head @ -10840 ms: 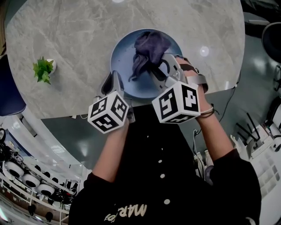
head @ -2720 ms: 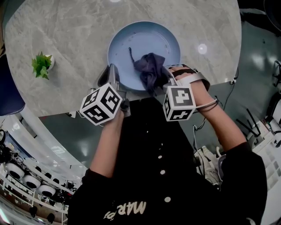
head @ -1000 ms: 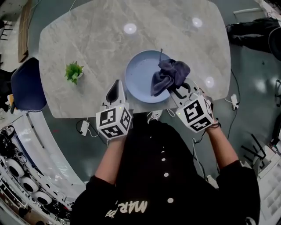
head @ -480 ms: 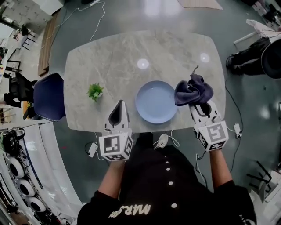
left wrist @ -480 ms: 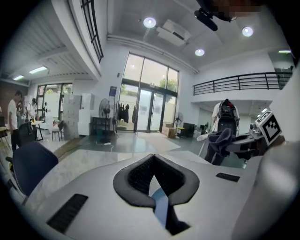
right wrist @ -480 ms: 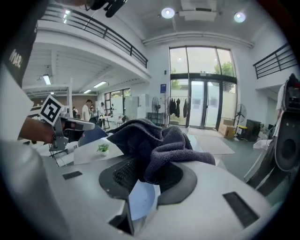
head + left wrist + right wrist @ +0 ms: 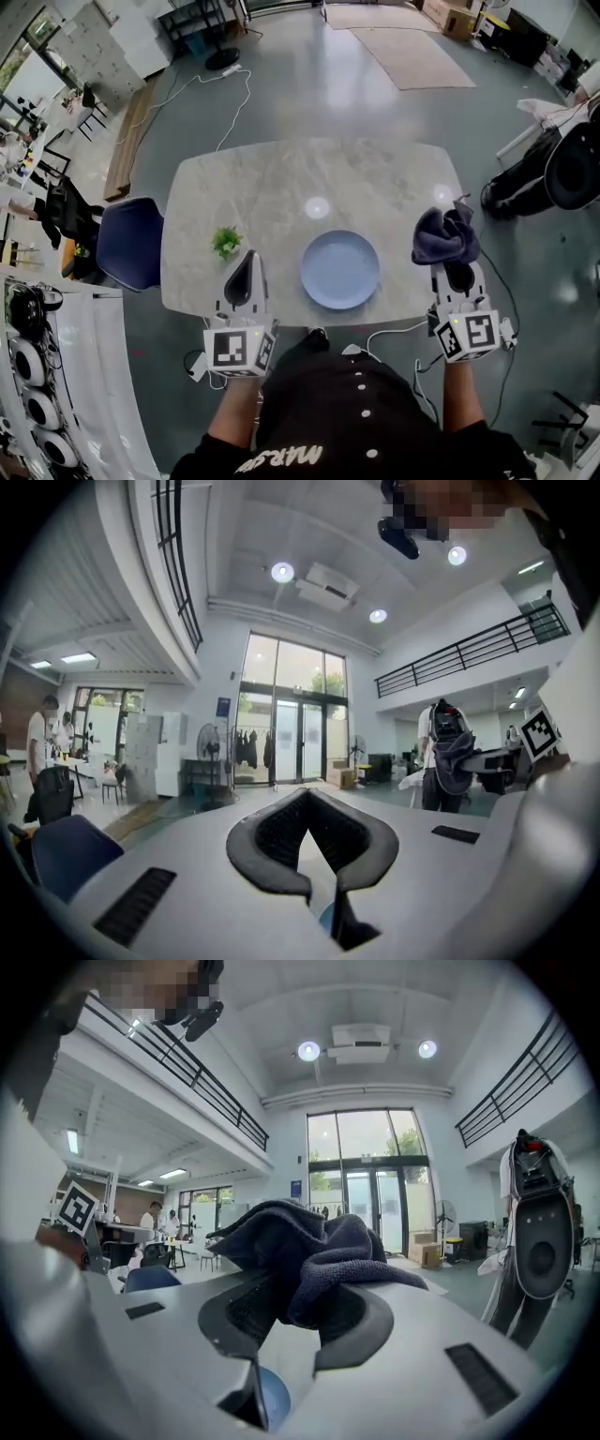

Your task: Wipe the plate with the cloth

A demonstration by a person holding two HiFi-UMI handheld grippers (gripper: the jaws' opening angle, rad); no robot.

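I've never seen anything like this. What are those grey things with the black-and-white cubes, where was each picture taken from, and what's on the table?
There is no robot here. A person holds a two-jaw gripper in each hand, and the patterned cubes are part of the grippers. The picture from above comes from a camera on the person's head. The other two come from a camera riding on each gripper, looking along its jaws into the hall. On the marble table are a blue plate and a small potted plant. A blue chair stands at the table's end on the picture's left. The left gripper is shut and empty. The right gripper is shut on a dark cloth, held in the air, off the plate. The cloth is meant for wiping that plate.
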